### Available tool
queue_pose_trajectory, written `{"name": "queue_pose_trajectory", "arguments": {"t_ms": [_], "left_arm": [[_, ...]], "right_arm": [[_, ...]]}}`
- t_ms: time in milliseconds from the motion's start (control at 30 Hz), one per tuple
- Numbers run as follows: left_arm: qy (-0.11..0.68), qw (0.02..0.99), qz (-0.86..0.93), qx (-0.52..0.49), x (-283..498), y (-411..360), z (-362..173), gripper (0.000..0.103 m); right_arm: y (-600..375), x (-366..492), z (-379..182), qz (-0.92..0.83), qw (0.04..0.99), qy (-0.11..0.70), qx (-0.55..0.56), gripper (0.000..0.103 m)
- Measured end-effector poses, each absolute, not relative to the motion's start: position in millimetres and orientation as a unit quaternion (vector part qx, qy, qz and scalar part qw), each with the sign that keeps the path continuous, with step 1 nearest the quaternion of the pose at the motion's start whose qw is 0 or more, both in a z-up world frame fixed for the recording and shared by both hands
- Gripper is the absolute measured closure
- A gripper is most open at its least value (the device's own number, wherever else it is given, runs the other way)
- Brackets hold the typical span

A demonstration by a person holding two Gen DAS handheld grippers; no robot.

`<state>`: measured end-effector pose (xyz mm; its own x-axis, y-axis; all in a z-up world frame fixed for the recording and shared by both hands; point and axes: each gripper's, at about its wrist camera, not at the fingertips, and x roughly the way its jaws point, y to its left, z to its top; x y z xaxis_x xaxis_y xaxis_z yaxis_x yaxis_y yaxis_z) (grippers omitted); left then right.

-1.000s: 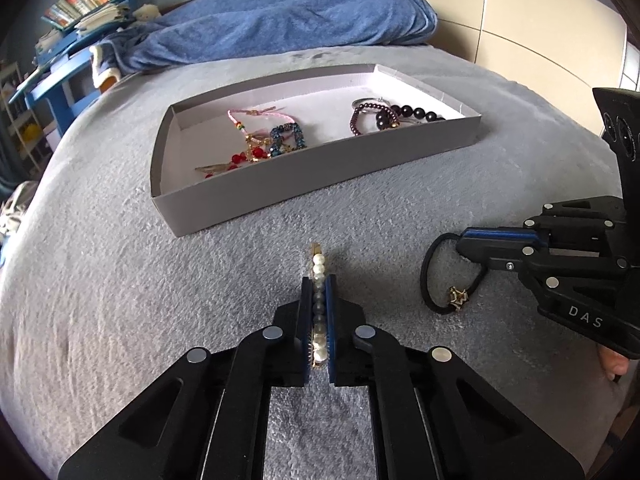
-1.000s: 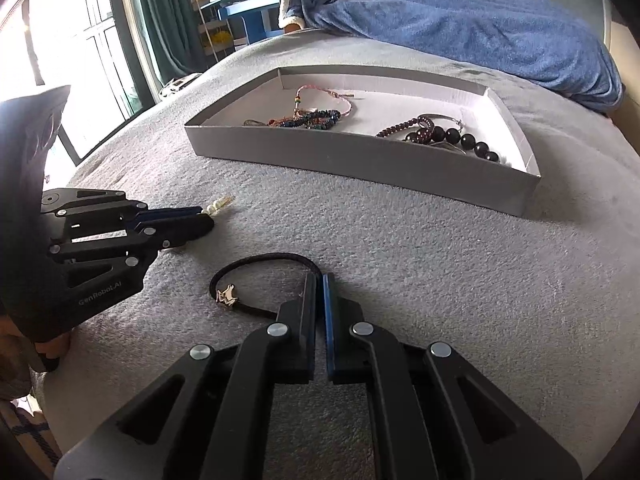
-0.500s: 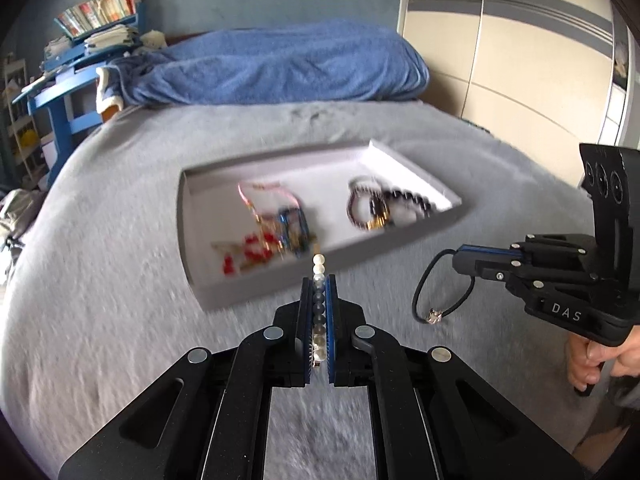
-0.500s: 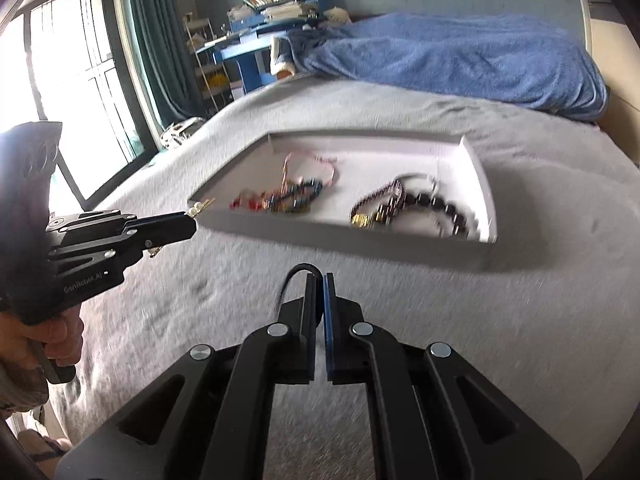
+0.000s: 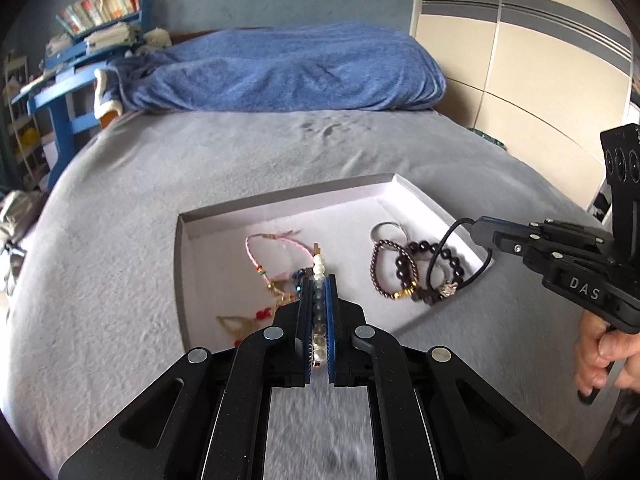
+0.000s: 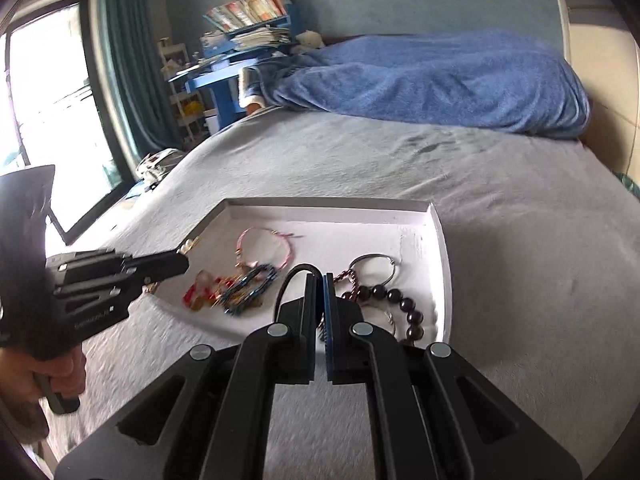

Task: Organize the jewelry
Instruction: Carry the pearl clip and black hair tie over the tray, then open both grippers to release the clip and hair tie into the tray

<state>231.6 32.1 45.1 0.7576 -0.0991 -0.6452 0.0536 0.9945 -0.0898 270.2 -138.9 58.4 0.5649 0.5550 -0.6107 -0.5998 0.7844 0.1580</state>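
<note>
my left hand-held gripper [image 5: 319, 292] clamps pearl bracelet [image 5: 318, 268] | right hand-held gripper [image 5: 478, 232], marked "DAS", pinches black hair tie [image 5: 440, 256] | both over tray [image 5: 280, 200]

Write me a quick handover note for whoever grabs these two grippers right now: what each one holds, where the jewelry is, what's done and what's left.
Left gripper: shut on the white pearl bead bracelet, held above the shallow white cardboard tray.
Right gripper: shut on the black elastic cord bracelet with a small metal charm, hanging over the tray's right side.
Done: pink cord bracelet, dark bead bracelets and other pieces already lie in the tray on the grey bed cover.
Left: release both bracelets into the tray.
</note>
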Motion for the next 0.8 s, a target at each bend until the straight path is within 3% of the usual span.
{"name": "queue_pose_trajectory", "arguments": {"t_ms": [500,567,633,700,733,800], "left_arm": [[0.384,0.923,-0.018,-0.036,258.0,34.7,-0.1,0.096],[0.384,0.922,-0.011,-0.04,257.9,37.3,-3.0,0.08],[0.379,0.925,-0.009,-0.043,254.9,37.9,-2.9,0.072],[0.371,0.928,-0.01,-0.044,250.3,38.8,-1.1,0.068],[0.368,0.929,-0.01,-0.044,247.7,38.6,-0.4,0.061],[0.36,0.931,-0.014,-0.048,241.9,38.8,1.7,0.052]], "right_arm": [[-119.0,297.2,11.2,0.308,0.872,0.376,-0.058,0.1],[-120.5,295.8,10.7,0.305,0.873,0.375,-0.057,0.097],[-124.0,294.4,10.7,0.302,0.876,0.373,-0.058,0.094],[-128.3,292.9,10.6,0.302,0.876,0.371,-0.055,0.083],[-130.3,290.5,11.0,0.301,0.879,0.366,-0.056,0.076],[-134.7,286.1,12.3,0.303,0.882,0.358,-0.053,0.074]]}}
